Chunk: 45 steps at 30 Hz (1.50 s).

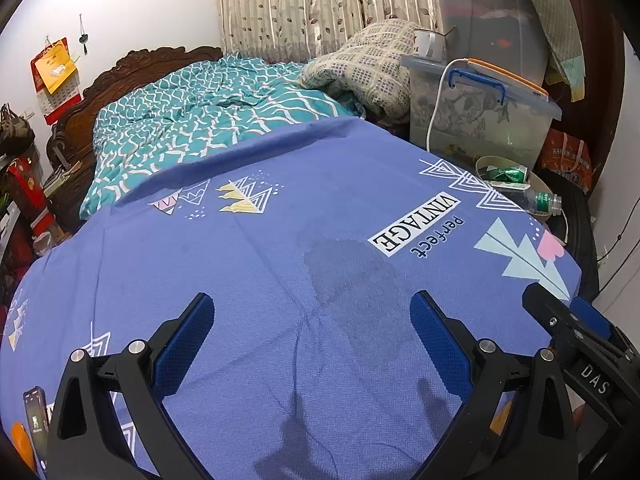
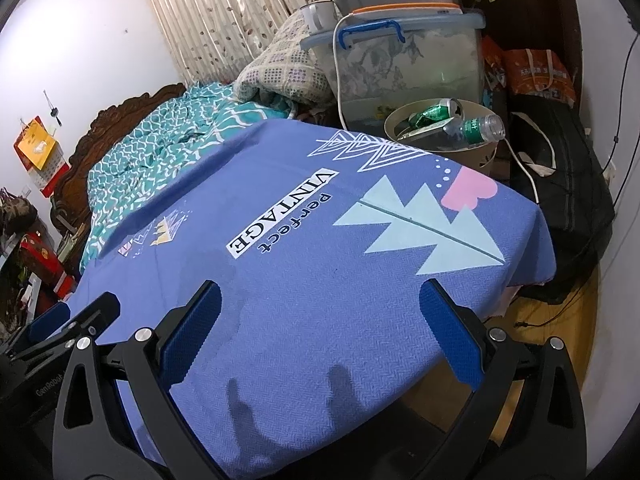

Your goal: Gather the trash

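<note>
A beige trash bin [image 2: 486, 160] stands off the far right corner of the bed. A crushed green can [image 2: 438, 111] and a clear plastic bottle [image 2: 476, 126] with a green label lie in it; the bottle's neck sticks out over the rim. The bin [image 1: 490, 162], can [image 1: 510, 174] and bottle [image 1: 542, 202] also show in the left wrist view. My left gripper [image 1: 312, 312] is open and empty over the blue bedsheet [image 1: 260, 280]. My right gripper [image 2: 320, 300] is open and empty over the same sheet [image 2: 320, 320], near its right edge. A darker damp-looking patch [image 1: 348, 276] marks the sheet.
A teal quilt [image 1: 192, 120] and a folded checked blanket [image 1: 368, 64] lie at the bed's far end. Clear storage boxes [image 2: 400, 60] with a white cable stand behind the bin. A black bag [image 2: 560, 200] sits on the floor at right. A phone [image 1: 35, 416] lies at the sheet's near left.
</note>
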Available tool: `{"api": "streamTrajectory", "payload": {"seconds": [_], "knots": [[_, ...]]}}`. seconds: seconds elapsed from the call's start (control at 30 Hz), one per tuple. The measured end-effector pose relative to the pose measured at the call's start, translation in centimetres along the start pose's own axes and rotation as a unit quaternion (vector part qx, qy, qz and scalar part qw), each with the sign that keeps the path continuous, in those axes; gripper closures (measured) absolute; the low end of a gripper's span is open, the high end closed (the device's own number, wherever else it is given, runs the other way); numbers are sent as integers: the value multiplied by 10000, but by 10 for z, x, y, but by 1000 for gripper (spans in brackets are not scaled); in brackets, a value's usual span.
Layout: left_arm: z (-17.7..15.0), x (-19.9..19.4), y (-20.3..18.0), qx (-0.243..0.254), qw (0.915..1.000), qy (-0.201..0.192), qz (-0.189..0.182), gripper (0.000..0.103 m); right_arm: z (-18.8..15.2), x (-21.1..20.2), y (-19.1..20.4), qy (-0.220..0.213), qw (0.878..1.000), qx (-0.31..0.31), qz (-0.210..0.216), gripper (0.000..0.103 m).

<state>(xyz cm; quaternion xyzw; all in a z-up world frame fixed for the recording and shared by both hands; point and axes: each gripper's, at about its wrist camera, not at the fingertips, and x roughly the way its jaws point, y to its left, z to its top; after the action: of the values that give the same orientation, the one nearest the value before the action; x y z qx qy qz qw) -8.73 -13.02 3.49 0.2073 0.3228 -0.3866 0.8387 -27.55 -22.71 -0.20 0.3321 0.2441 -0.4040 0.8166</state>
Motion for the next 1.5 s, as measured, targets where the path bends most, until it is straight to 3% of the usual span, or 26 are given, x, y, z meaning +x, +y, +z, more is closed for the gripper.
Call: {"api": "streamTrajectory", "payload": {"seconds": [0.53, 0.7, 1.5], "knots": [[0, -5, 2, -50, 9999, -39, 86, 8, 0, -2, 3, 11, 10000, -35, 42, 5], [-2, -7, 6, -60, 9993, -101, 368, 8, -3, -6, 5, -38, 10000, -53, 46, 5], [1, -9, -1, -125, 9998, -53, 121, 8, -2, -8, -5, -49, 9999, 49, 102, 5]]}}
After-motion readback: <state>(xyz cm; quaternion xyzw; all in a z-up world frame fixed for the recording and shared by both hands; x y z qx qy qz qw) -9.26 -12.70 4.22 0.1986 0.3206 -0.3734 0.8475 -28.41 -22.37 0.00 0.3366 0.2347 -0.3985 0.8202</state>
